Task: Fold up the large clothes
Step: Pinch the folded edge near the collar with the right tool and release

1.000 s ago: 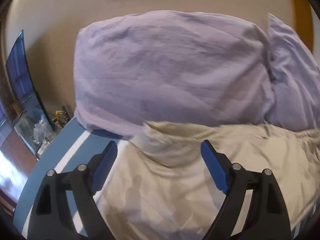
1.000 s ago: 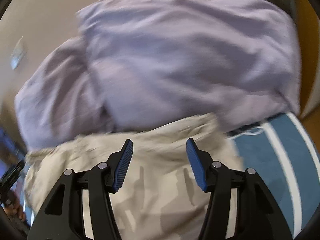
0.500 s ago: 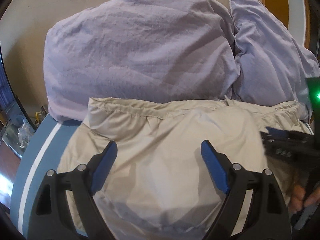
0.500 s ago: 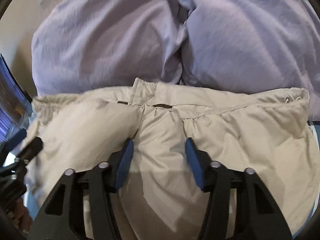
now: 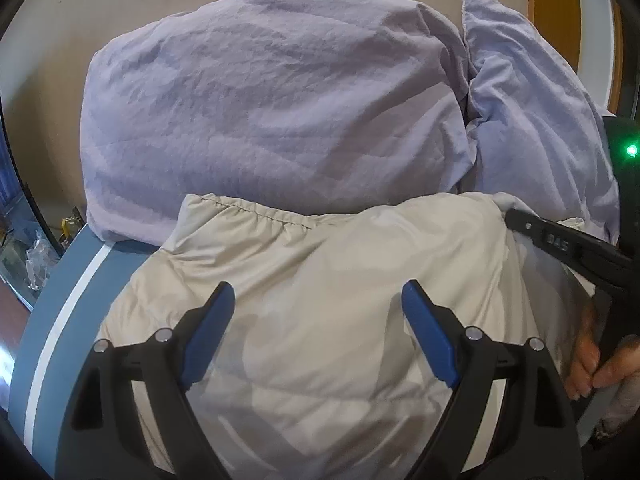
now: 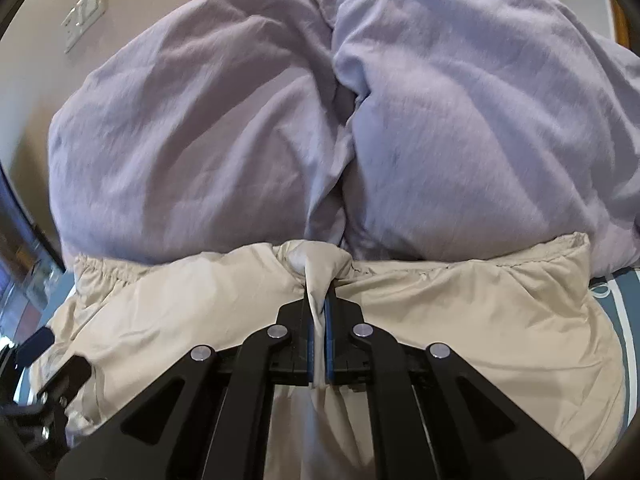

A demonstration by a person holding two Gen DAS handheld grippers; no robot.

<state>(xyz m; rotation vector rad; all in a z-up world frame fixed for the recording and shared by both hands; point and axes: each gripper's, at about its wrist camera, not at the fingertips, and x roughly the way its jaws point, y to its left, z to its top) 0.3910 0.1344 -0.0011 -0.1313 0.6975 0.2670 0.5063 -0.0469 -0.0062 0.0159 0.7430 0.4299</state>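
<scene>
A beige puffy jacket (image 5: 328, 280) lies on the bed with its gathered hem against the pillows. My left gripper (image 5: 318, 312) hovers over the jacket's left part, jaws wide open, nothing between the blue pads. In the right wrist view the same jacket (image 6: 460, 320) spreads across the frame, and my right gripper (image 6: 318, 300) is shut on a pinched ridge of its fabric near the hem's middle. The right gripper's black body (image 5: 568, 248) and the hand (image 5: 592, 364) holding it show at the right edge of the left wrist view.
Two lavender pillows (image 5: 272, 112) (image 5: 532, 112) lean on the beige wall behind the jacket. The blue bedcover with a white stripe (image 5: 56, 328) shows at the left, with a glass-topped side table (image 5: 24, 240) beyond. A wall switch plate (image 6: 84, 16) is at upper left.
The right gripper has moved forward over the jacket and closed on a fold of fabric near the hem. The left gripper shifted right over the jacket early, then held still, jaws open throughout.
</scene>
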